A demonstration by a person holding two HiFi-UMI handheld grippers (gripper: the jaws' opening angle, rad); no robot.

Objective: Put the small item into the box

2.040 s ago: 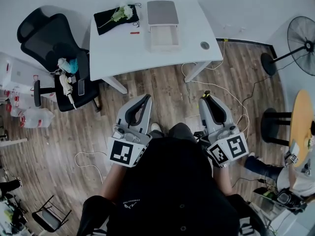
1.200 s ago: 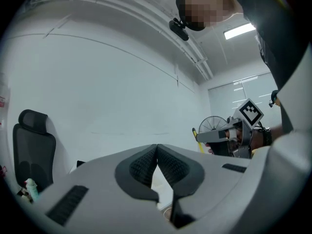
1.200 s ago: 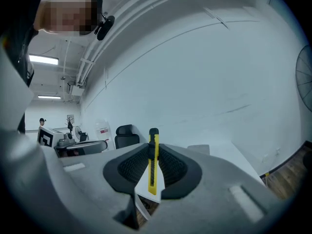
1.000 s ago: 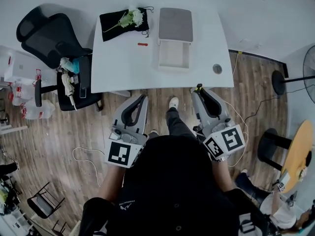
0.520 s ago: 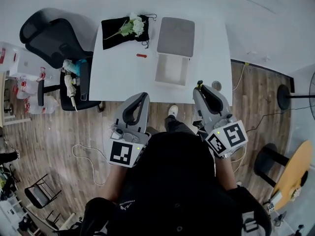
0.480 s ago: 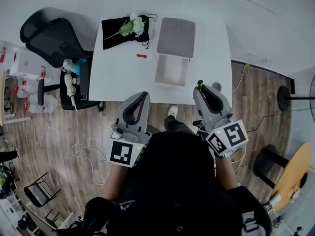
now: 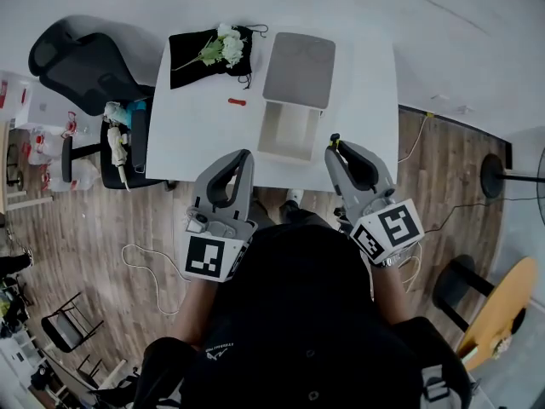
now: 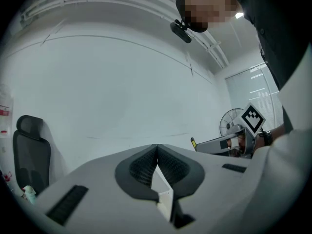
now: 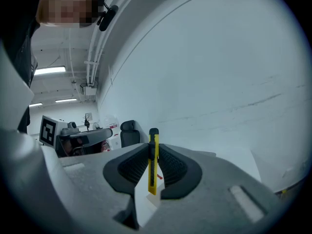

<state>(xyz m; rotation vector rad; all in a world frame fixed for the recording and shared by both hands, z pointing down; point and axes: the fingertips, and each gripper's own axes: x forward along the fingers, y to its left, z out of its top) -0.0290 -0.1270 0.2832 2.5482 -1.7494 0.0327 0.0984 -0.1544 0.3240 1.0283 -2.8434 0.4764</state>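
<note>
The person is stepping closer, so the white table [image 7: 196,135] is now sitting right under the tips of both grippers instead of out ahead of them.

On the table, the box [image 7: 288,133] is lying open and looking empty, with its gray lid [image 7: 300,69] resting just behind it. A black cloth [image 7: 192,54] with white flowers [image 7: 223,41] is lying near the far left corner.

The left gripper [image 7: 244,155] is hanging over the near edge of the table, left of the box. Its fingers are pressing together and are holding nothing. The right gripper [image 7: 333,145] is hanging over the near edge just to the right of the box. Its fingers are squeezing a yellow knife [image 9: 153,172], which is standing up straight between them. I think this knife is the small item.

A small red thing [image 7: 236,102] is lying on the table, left of the box and not touching it.

So the picking up is looking done. The knife is not in the box yet. It is still needing to go over the open box and be let go.
</note>
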